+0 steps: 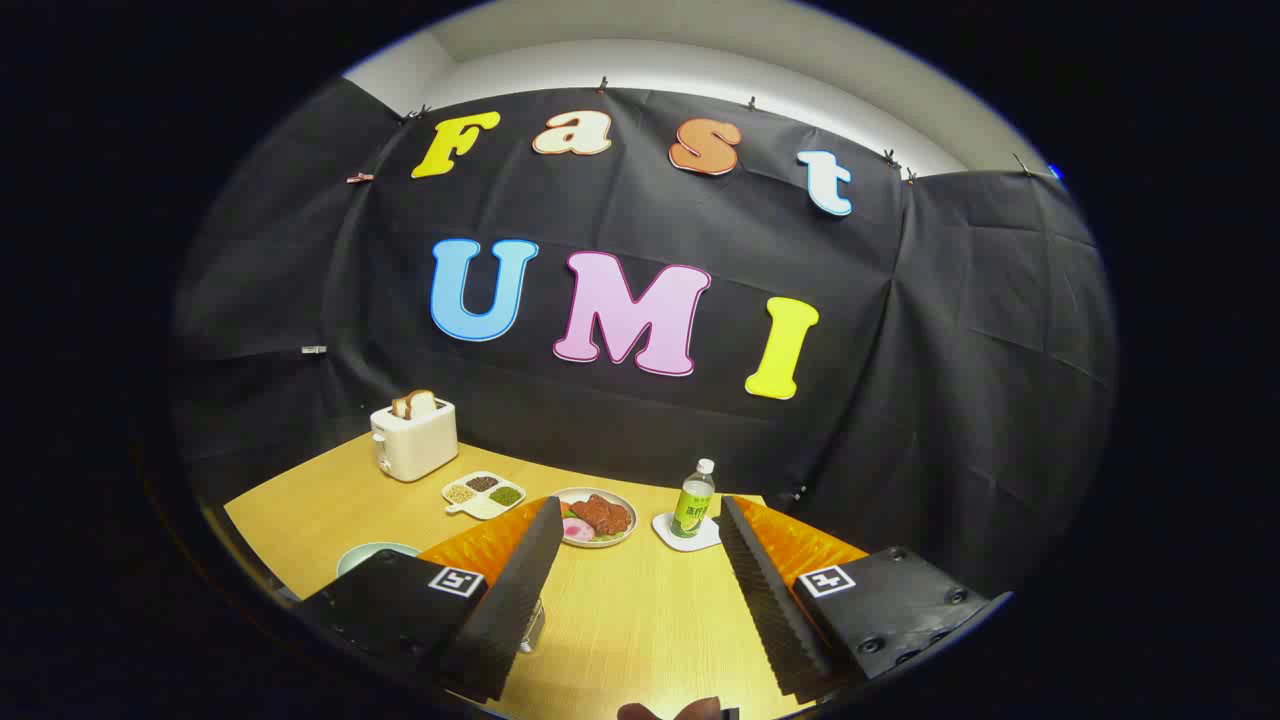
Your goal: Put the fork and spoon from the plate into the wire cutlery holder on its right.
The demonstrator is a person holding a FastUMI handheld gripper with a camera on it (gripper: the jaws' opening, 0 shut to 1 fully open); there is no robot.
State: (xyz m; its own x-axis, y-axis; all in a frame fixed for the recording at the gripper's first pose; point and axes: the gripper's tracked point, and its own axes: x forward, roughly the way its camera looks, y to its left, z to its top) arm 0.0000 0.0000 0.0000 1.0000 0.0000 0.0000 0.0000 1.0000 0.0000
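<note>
The gripper (635,570) hangs above the table (640,620) with its fingers spread wide, nothing between them. Honestly, the fork, spoon and wire holder can't be picked out from here. There's a pale plate (372,556) at about 9 o'clock of the left finger, mostly hidden, so it might be the one. Beyond the fingers at 12 sit a plate of food (597,516) and a bottle (693,500) on a coaster. The risk is heading for the wrong plate, or clipping the bottle if the gripper swings right blind.
</note>
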